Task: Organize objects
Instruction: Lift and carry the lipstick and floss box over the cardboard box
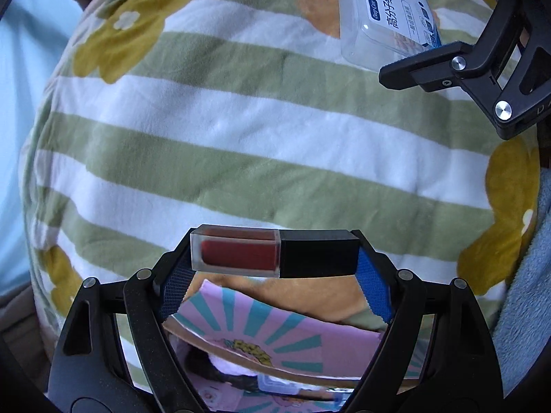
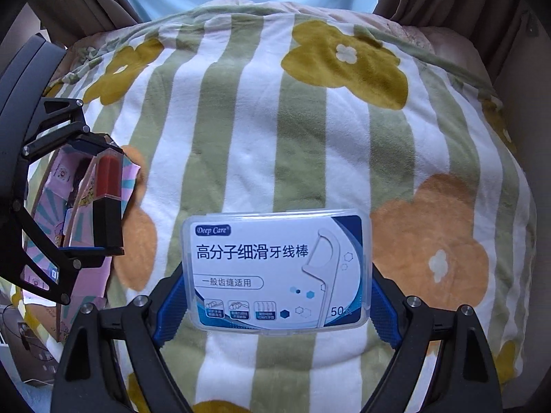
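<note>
My left gripper [image 1: 275, 258] is shut end to end on a lip gloss [image 1: 273, 254], a clear tube of red with a black cap, held above the blanket. The right wrist view shows the same lip gloss [image 2: 109, 192] at the left, clamped in the left gripper [image 2: 103, 196]. My right gripper [image 2: 277, 272] is shut on a clear floss-pick box [image 2: 277, 270] with a blue and white label, gripped by its short sides. That floss-pick box [image 1: 382, 17] also shows at the top right of the left wrist view, with one finger of the right gripper [image 1: 430, 69] beside it.
A green-and-white striped blanket [image 2: 275, 120] with yellow and orange flowers covers the bed. A pink carton with teal rays [image 1: 275, 337] lies open under the left gripper, seen too as the pink carton [image 2: 69, 213]. Brown curtains [image 2: 86, 7] and a pale blue wall lie beyond.
</note>
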{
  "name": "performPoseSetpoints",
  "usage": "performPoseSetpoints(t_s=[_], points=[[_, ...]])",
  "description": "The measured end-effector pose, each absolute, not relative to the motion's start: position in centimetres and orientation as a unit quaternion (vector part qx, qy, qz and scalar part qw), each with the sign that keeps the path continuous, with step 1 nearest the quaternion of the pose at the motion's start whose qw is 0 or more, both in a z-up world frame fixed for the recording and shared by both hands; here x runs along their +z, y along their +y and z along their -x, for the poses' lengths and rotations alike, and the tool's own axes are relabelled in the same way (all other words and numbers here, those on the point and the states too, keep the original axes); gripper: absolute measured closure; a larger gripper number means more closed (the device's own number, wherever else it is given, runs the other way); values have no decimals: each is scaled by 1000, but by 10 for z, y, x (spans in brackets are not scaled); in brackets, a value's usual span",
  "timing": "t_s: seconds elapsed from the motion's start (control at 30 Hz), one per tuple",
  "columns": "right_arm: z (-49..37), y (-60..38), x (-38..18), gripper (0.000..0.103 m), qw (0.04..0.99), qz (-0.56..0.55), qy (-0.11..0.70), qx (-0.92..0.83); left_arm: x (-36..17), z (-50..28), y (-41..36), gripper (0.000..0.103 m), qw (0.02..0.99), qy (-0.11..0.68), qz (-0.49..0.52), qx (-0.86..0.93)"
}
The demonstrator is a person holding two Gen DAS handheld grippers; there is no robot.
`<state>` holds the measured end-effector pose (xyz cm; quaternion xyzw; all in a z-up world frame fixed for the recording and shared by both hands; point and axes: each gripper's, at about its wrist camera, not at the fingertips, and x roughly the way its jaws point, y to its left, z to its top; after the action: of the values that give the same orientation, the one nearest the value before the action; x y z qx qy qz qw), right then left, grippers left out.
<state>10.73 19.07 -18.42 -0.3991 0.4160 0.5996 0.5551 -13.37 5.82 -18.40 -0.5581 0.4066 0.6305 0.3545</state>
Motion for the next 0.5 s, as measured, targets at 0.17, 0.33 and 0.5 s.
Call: performPoseSetpoints(t_s=[0.17,0.33,0.5], points=[[-97,167,-158,17,570,377,432,589,-159,105,80,21,324,350,563,675],[-97,142,-126,17,574,363,436,591,-136,88,70,21,272,263,569,730],[-100,122,-99,17,579,347,441,591,-108,61,58,21,194,168,571,780]])
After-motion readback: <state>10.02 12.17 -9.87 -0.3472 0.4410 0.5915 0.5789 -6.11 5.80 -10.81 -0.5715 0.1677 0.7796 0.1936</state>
